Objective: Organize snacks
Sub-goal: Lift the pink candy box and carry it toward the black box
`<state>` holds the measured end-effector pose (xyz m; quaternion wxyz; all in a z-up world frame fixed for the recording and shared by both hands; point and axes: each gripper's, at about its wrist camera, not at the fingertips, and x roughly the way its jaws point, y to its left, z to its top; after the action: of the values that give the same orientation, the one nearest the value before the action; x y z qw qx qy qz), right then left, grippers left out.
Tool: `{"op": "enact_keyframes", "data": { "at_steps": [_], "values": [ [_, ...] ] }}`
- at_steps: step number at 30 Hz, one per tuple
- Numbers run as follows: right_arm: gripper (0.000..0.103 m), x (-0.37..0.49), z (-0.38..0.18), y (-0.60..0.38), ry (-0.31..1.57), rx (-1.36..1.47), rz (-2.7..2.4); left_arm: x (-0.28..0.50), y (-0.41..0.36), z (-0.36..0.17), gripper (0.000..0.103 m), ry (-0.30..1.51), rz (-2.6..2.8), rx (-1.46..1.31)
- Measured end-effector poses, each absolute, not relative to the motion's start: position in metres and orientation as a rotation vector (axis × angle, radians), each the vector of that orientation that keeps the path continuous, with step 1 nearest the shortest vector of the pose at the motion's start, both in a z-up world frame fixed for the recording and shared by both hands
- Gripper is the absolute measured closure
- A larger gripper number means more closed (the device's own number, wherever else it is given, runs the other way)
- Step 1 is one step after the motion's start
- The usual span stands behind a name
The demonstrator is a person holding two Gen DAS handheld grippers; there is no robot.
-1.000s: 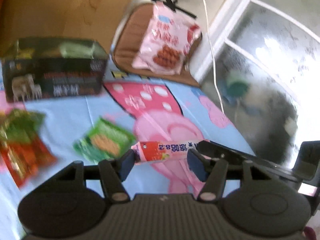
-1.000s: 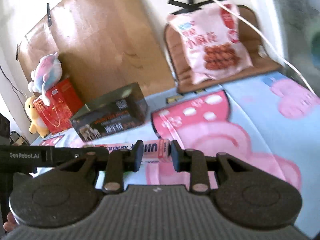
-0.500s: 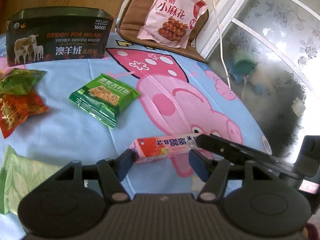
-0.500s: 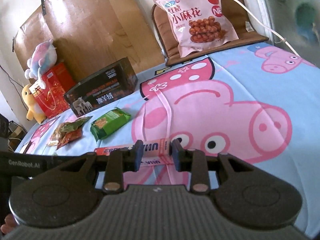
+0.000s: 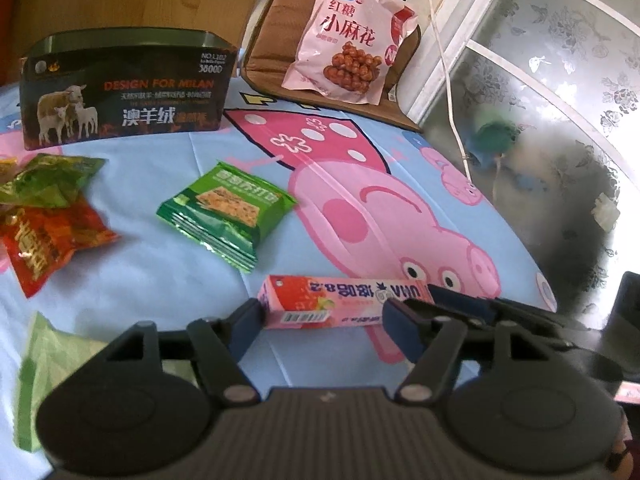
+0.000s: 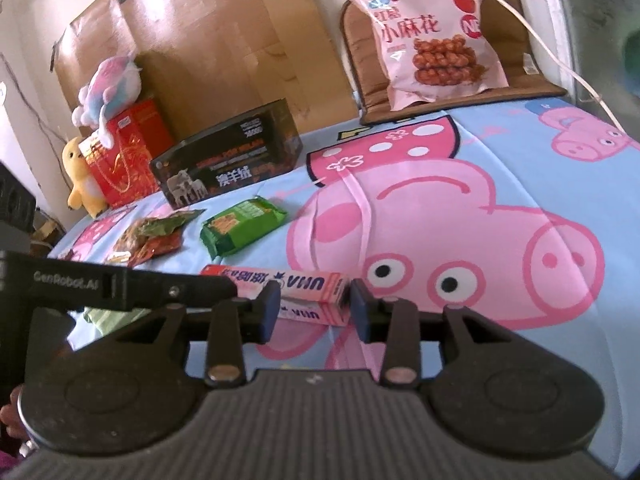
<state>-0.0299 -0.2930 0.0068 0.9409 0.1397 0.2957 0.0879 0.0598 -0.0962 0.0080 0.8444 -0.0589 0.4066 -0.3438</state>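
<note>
Both grippers are on the same pink candy box (image 5: 340,300). The right gripper (image 6: 313,308) has its jaws parted around the box's right end, pads close to the cardboard but with a sliver of gap, so it looks loose rather than pinching. The left gripper (image 5: 322,320) is spread wide, one finger by the box's left end, the other out near the middle. Can't really tell if the box is lying on the sheet or hovering just over it.

For this step, best bet is probably letting one gripper own the box. Clamp across the narrow sides near the middle, keep it level, and don't crush the thin carton. Two loose grips just let it twist.

Further out, a green cracker pack (image 5: 226,216) lies just beyond, with red and green snack bags (image 5: 44,216) well to its left. A dark carton with sheep on it (image 5: 124,88) stands farther back, and a big pink snack bag (image 5: 350,36) leans on a brown cushion (image 5: 268,36). All of it sits on a blue cartoon-pig bedsheet (image 5: 140,280), soft and wrinkly, by a frosted window (image 5: 560,80).
</note>
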Motion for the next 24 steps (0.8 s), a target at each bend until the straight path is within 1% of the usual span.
{"op": "enact_keyframes", "data": {
  "at_steps": [4,6,8,10,11,12,19,24],
  "values": [
    [0.058,-0.028,0.007,-0.283,0.599,0.222,0.18,0.062,-0.09,0.008,0.036,0.863,-0.736,-0.138],
    [0.053,-0.028,0.007,-0.279,0.596,0.197,0.185,0.063,-0.089,0.008,0.036,0.864,-0.741,-0.138],
    [0.052,-0.028,0.007,-0.274,0.592,0.163,0.176,0.063,-0.089,0.008,0.036,0.859,-0.742,-0.134],
    [0.055,-0.027,0.007,-0.268,0.588,0.13,0.156,0.062,-0.09,0.009,0.037,0.855,-0.739,-0.13],
    [0.059,-0.027,0.008,-0.267,0.587,0.123,0.142,0.063,-0.089,0.01,0.037,0.853,-0.739,-0.132],
    [0.061,-0.026,0.009,-0.267,0.586,0.124,0.134,0.064,-0.087,0.012,0.037,0.852,-0.744,-0.14],
    [0.062,-0.014,0.04,-0.261,0.473,0.124,0.128,0.075,-0.071,0.046,0.037,0.751,-0.756,-0.175],
    [0.062,0.016,0.053,-0.247,0.438,0.091,0.151,0.104,-0.052,0.067,0.037,0.704,-0.722,-0.225]
  ]
}}
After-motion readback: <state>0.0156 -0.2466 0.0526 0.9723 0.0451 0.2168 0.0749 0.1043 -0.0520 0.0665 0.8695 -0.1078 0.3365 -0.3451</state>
